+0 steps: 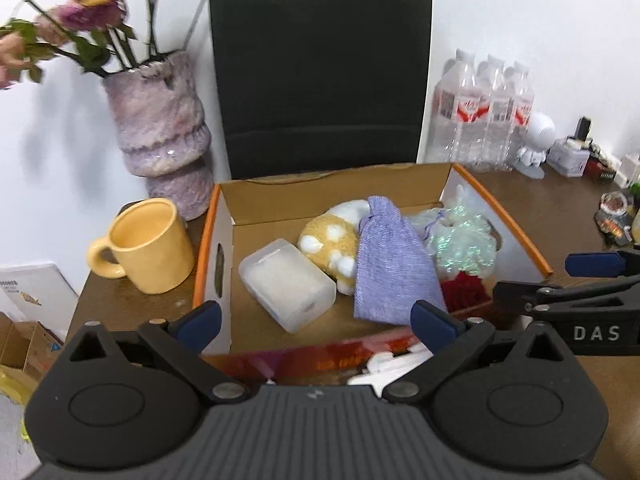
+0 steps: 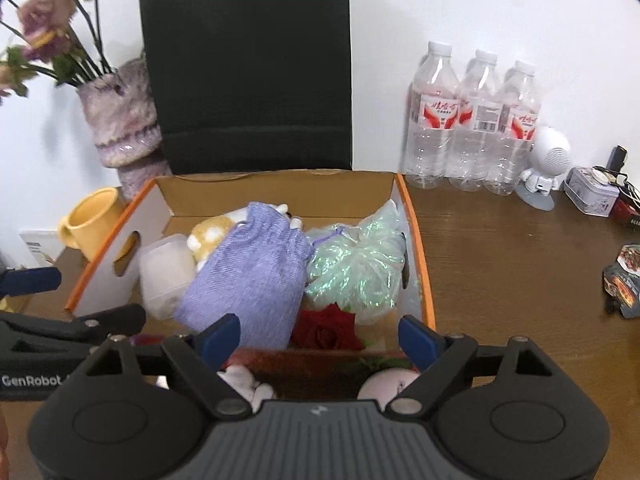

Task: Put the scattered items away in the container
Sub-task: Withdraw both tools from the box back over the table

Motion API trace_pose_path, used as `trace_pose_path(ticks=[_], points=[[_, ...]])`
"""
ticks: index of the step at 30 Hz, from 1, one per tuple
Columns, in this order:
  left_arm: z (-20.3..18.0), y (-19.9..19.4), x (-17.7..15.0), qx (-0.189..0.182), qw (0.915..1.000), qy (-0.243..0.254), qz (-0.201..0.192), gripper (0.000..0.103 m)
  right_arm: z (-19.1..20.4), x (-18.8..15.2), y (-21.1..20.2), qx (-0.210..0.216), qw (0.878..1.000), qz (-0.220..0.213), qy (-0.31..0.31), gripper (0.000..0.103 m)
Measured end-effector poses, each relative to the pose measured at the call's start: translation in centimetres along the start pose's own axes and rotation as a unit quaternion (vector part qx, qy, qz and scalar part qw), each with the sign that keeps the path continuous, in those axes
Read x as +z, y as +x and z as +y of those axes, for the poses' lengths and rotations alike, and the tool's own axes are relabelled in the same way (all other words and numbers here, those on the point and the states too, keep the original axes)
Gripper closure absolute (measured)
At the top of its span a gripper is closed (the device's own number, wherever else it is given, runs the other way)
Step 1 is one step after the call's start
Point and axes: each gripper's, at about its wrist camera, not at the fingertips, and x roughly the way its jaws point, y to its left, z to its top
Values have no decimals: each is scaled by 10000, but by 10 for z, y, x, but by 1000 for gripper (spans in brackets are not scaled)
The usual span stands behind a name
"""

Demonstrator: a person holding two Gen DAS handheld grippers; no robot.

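Observation:
An open cardboard box (image 1: 224,216) (image 2: 416,216) with orange edges holds a translucent plastic case (image 1: 286,284) (image 2: 164,272), a yellow and white plush (image 1: 332,240) (image 2: 208,232), a purple cloth pouch (image 1: 388,264) (image 2: 252,276), an iridescent bag (image 1: 464,244) (image 2: 356,268) and a red rose (image 1: 466,290) (image 2: 326,330). My left gripper (image 1: 316,320) is open and empty over the box's near edge. My right gripper (image 2: 320,338) is open and empty over the near right corner; it also shows in the left wrist view (image 1: 592,280).
A yellow mug (image 1: 146,246) and a furry purple vase (image 1: 160,132) stand left of the box. A black paper bag (image 1: 320,76) stands behind it. Water bottles (image 2: 472,120), a white figurine (image 2: 546,168), a tin (image 2: 592,192) and snack packets (image 2: 624,280) are on the right.

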Motion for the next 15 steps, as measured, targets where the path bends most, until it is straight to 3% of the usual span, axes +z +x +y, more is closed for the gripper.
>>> trace_pose_path(ticks=[6, 11, 15], points=[[-6, -42, -59, -75, 9991, -269, -315, 0, 9, -41, -60, 126, 9988, -378, -299, 16], [-11, -77, -115, -159, 9969, -503, -589, 0, 10, -115, -96, 821, 9918, -922, -319, 16], [-12, -89, -168, -63, 9961, -609, -638, 0, 9, -176, -107, 759, 9884, -1278, -298, 16]])
